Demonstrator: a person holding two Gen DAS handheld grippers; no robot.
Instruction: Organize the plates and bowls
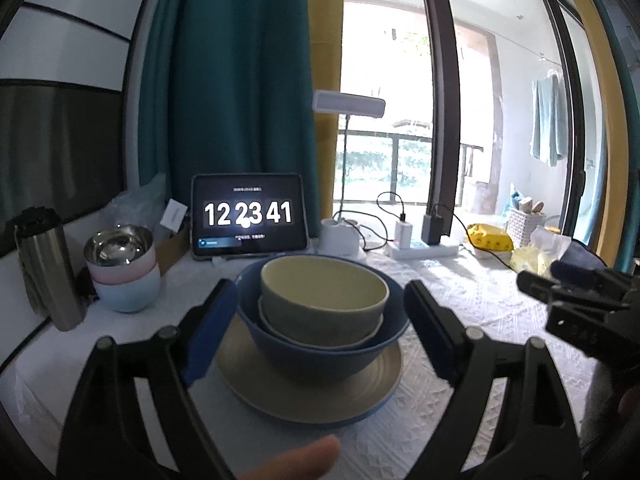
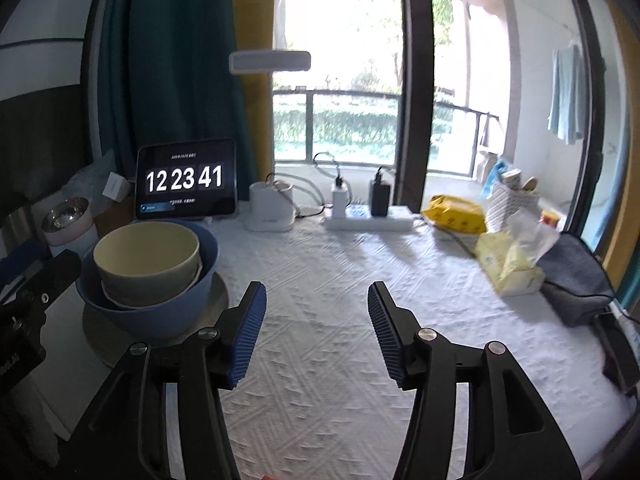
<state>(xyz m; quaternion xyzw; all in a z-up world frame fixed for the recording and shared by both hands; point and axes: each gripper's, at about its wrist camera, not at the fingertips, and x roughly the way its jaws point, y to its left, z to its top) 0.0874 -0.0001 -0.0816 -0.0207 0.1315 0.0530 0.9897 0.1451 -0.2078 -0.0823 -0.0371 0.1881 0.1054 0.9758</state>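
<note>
On a white tablecloth (image 2: 320, 288), the right gripper (image 2: 316, 320) is hovering with jaws spread wide and gripping nothing, while the left gripper (image 1: 320, 336) is reaching with open jaws flanking, not visibly touching, a stack of dishes. Between those fingers a green bowl (image 1: 324, 292) is nesting in a pale bowl (image 1: 320, 334) inside a blue bowl (image 1: 320, 352), all sitting on a beige plate (image 1: 248, 376). Beyond them a tablet (image 1: 248, 216) is showing 12 23 41, with steel-lined bowls (image 1: 120, 264) stacked to its left.

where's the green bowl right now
The green bowl sits nested in the blue bowl on a plate, in front of the tablet.
</note>
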